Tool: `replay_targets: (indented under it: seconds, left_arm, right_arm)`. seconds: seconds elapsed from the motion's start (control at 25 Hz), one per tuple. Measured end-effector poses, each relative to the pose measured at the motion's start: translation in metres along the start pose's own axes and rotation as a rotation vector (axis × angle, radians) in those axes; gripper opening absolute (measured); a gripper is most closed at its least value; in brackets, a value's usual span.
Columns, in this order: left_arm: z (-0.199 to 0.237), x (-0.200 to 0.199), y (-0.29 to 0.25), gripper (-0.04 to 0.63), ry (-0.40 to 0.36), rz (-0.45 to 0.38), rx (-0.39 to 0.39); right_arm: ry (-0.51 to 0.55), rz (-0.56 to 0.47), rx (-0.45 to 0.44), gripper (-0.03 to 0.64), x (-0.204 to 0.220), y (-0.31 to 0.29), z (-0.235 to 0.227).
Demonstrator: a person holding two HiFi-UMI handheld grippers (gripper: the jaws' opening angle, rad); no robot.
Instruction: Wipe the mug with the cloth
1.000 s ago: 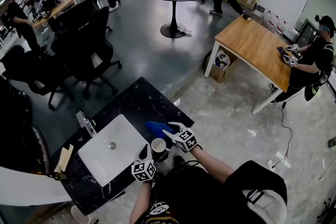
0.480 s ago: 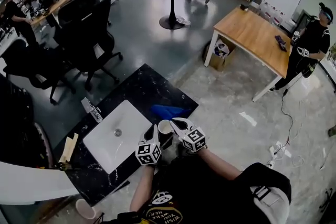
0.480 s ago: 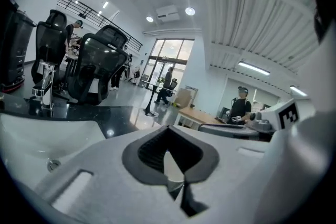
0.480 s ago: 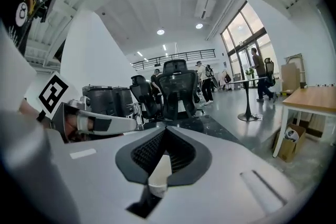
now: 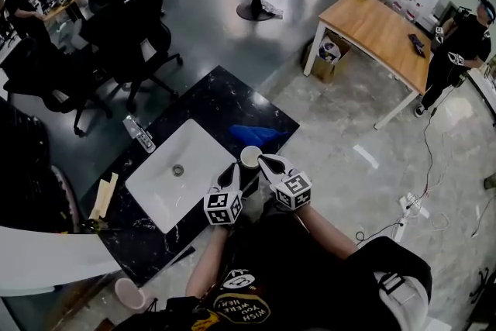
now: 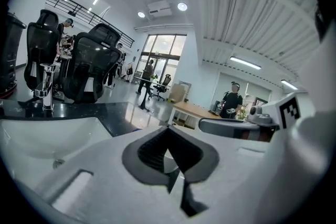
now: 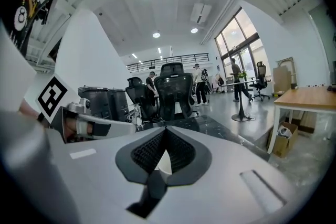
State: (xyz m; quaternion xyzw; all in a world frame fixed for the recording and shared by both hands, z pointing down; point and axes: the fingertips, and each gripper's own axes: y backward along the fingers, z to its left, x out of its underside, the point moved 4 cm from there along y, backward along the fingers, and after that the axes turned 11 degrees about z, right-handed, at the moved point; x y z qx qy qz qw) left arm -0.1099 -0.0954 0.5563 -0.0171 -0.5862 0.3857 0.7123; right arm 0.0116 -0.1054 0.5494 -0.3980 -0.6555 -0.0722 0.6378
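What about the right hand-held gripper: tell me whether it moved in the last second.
Yes. The right hand-held gripper has drawn back off the blue cloth toward the person, ending beside the mug.

— Anything you can read from up there?
— Only the print (image 5: 241,312) on my black shirt (image 5: 267,263). It's upside down in the head view and looks like "WISH YOU WERE HERE".
— And the cubes?
— My left marker cube (image 5: 222,208) and right marker cube (image 5: 294,191) carry square black-and-white markers, no letters or numbers.
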Motion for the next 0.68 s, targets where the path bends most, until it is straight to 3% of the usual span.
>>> replay_targets:
  seconds: [0.28,0.68]
  left_arm:
    - [0.007,0.011,0.005,0.004,0.019,0.029,0.009]
    - [0.017,-0.002,-0.011,0.004,0.028,0.015,0.026]
  right_arm:
    - [-0.023,0.004,0.023,0.002,0.005,0.000,0.000]
    - [-0.005,-0.001,-0.002,0.002,-0.004,-0.015,-0.011]
